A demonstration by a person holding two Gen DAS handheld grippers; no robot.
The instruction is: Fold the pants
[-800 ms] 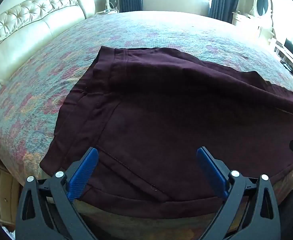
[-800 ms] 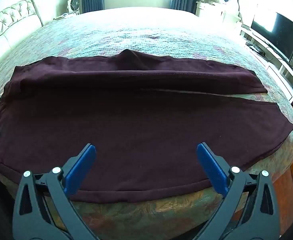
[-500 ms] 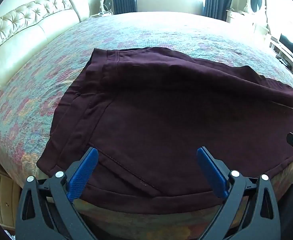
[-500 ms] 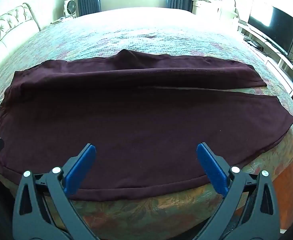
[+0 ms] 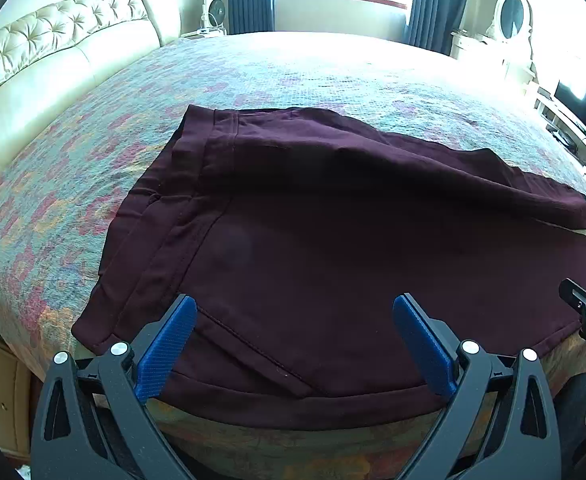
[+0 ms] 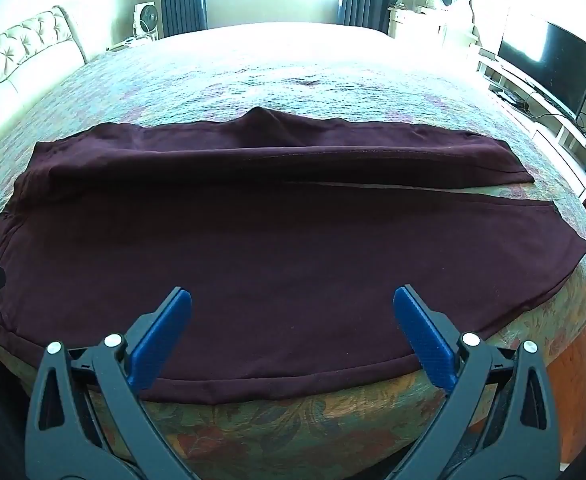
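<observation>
Left gripper (image 5: 293, 320) and right gripper (image 6: 293, 312): jaws spread wide, nothing between them, both poised above the near hem, likely readying a paired pinch. Maroon pants (image 6: 277, 240) lie flat lengthwise along the bed (image 6: 293, 412) edge, legs side by side, within reach.
</observation>
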